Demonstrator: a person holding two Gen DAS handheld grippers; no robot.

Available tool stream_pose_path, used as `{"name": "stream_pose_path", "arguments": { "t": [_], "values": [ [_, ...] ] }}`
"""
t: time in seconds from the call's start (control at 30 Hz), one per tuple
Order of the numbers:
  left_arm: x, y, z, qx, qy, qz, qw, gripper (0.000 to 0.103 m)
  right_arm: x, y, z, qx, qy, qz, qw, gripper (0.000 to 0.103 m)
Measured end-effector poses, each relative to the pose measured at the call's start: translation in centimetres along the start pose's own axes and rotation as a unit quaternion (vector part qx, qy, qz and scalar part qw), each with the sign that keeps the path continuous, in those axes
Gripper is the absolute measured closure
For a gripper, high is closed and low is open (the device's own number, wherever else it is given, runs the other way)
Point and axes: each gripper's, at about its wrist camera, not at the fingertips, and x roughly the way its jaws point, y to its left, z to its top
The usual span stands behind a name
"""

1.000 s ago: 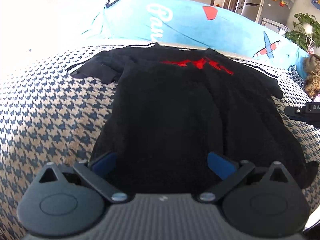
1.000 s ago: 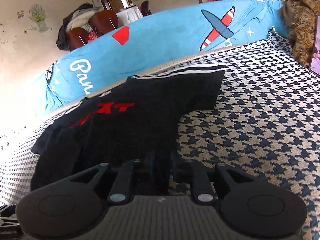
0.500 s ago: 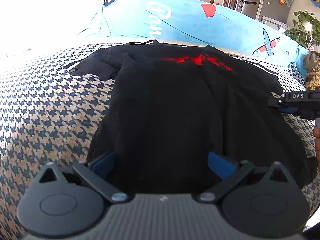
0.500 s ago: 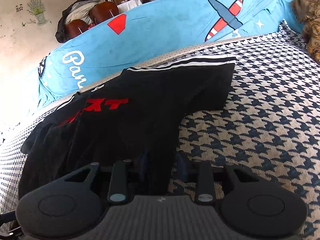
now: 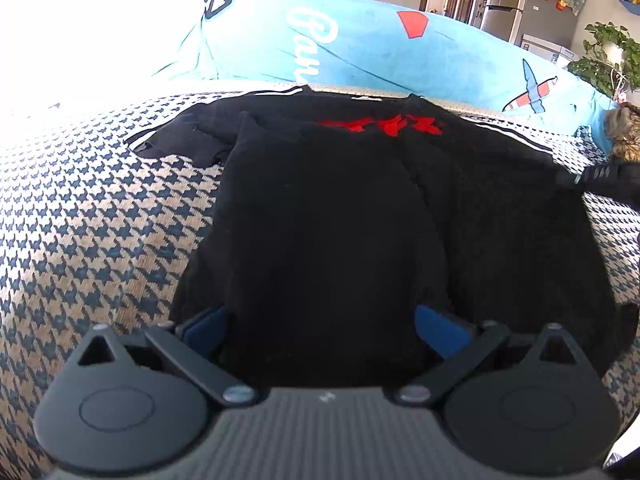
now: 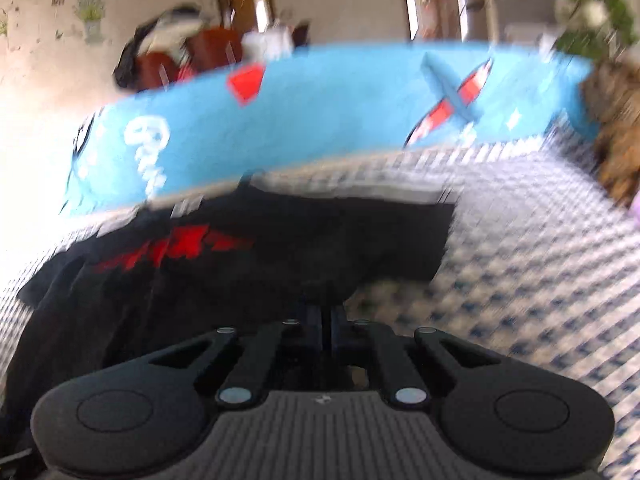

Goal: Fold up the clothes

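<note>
The black shirt [image 5: 328, 208] lies flat on the houndstooth bed [image 5: 88, 216], below the blue cushion [image 5: 360, 44]. The left tool [image 5: 320, 324] gapes wide over its hem; the right tool [image 6: 330, 312] pinches its side edge.

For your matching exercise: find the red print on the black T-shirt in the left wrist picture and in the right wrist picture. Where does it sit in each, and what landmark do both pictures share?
Left wrist view: the red print sits above centre, near the far edge of the black T-shirt.
Right wrist view: the print lies left of centre, blurred.
Shared landmark: the blue cushion with its plane picture, behind the shirt.
</note>
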Motion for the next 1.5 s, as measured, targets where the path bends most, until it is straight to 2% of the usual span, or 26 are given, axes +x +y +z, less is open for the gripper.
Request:
{"name": "stream_pose_path", "arguments": {
  "t": [0.07, 0.17, 0.2, 0.3, 0.37, 0.5, 1.03, 1.23, 1.33, 1.5],
  "values": [
    [0.1, -0.1, -0.1, 0.005, 0.003, -0.001, 1.0, 0.0, 0.0, -0.6, 0.3, 0.006, -0.007, -0.011, 1.0, 0.097],
    [0.3, -0.2, -0.2, 0.009, 0.005, 0.002, 0.9999, 0.0, 1.7, -2.0, 0.1, 0.048, 0.052, -0.022, 0.997, 0.097],
    [0.3, -0.3, -0.2, 0.01, 0.006, 0.003, 0.9999, 0.0, 1.8, -2.5, 0.1, 0.062, 0.057, -0.025, 0.996, 0.097],
    [0.2, -0.3, -0.3, 0.01, 0.005, 0.008, 0.9999, 0.0, 1.4, -4.0, 0.3, 0.103, 0.052, -0.034, 0.993, 0.096],
    [0.1, -0.4, -0.3, 0.01, 0.004, 0.012, 0.9999, 0.0, 1.0, -4.8, 0.3, 0.118, 0.051, -0.031, 0.991, 0.092],
    [0.1, -0.3, -0.3, 0.011, 0.002, 0.019, 0.9998, 0.0, 0.3, -6.3, 0.1, 0.143, 0.06, -0.021, 0.988, 0.091],
    [0.1, 0.0, -0.5, 0.018, 0.004, 0.022, 0.9996, 0.0, -5.9, -4.8, -4.4, 0.176, 0.104, 0.011, 0.979, 0.084],
    [-0.1, 0.0, -0.7, 0.022, 0.002, 0.023, 0.9995, 0.0, -7.9, -3.2, -6.0, 0.154, 0.097, 0.015, 0.983, 0.084],
    [-0.3, 0.2, -0.7, 0.021, 0.0, 0.024, 0.9995, 0.0, -8.3, -2.3, -6.4, 0.139, 0.093, 0.03, 0.986, 0.084],
    [-0.6, 0.8, -0.7, 0.015, 0.001, 0.03, 0.9994, 0.0, -8.0, -1.6, -7.1, 0.13, 0.115, 0.036, 0.984, 0.084]
  ]
}}
